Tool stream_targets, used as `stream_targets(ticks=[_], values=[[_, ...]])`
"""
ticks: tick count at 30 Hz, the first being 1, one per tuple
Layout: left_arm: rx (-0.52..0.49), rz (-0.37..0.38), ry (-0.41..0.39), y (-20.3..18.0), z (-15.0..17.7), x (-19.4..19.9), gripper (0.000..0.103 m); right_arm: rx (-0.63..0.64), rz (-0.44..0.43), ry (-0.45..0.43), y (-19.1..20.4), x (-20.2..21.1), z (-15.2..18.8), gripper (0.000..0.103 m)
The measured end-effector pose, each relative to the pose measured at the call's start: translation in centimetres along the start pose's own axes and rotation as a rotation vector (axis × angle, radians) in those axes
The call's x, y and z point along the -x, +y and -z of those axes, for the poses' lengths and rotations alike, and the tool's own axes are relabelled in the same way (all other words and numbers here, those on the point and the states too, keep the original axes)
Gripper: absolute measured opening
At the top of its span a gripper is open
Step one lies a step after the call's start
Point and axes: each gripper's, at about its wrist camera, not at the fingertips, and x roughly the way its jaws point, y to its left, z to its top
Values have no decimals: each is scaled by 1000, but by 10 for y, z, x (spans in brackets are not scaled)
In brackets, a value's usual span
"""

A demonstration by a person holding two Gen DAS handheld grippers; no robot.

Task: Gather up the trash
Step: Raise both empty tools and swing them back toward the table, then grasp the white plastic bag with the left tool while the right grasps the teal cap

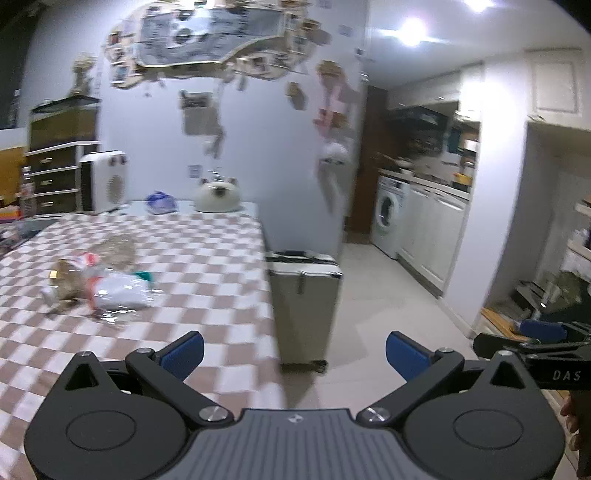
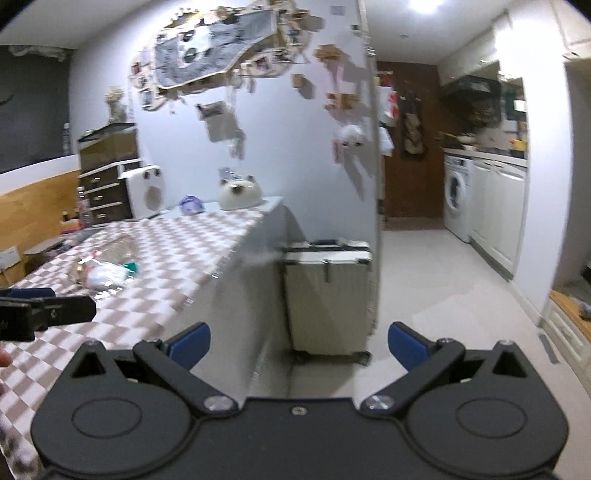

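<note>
Trash pile (image 1: 107, 286): lay mid-tabletop (image 1: 207, 258), toward its left edge, long axis roughly crosswise.
Left gripper (image 1: 294, 356): spread wide, empty, nearer; pile ahead-left.
Right gripper (image 2: 298, 345): spread wide, empty, off the tabletop's right edge.

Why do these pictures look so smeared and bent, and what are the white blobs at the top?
Left wrist view: motion blur smears the trash pile and wall decorations; ceiling lights flare white. Right wrist view: the suitcase is softly blurred, the fisheye lens curves walls and darkens corners. Both grippers, left and right, stay sharp.
</note>
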Motion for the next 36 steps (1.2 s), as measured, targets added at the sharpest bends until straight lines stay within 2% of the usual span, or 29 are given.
stream_targets(ticks=[6, 13, 16, 21, 22, 25, 29, 32, 36], values=[[40, -64, 6, 55, -8, -8, 103, 36, -76, 7, 47, -44, -21, 103], [13, -114, 9, 117, -22, -31, 103, 68, -149, 13, 98, -94, -39, 103], [13, -88, 9, 146, -31, -51, 103, 86, -174, 15, 121, -115, -49, 103], [43, 7, 11, 198, -46, -90, 103, 93, -216, 35, 148, -145, -62, 103], [33, 16, 12, 207, -49, -98, 101, 93, -222, 41, 153, -149, -63, 103], [21, 29, 30, 225, -56, -117, 89, 95, -243, 49, 165, -164, -67, 103], [51, 33, 66, 252, -56, -146, 82, 108, -273, 56, 178, -182, -72, 103], [80, 6, 92, 271, -51, -166, 79, 88, -290, 68, 184, -198, -78, 103], [160, 67, 80, 293, -43, -183, 69, 43, -311, 92, 187, -219, -86, 103]])
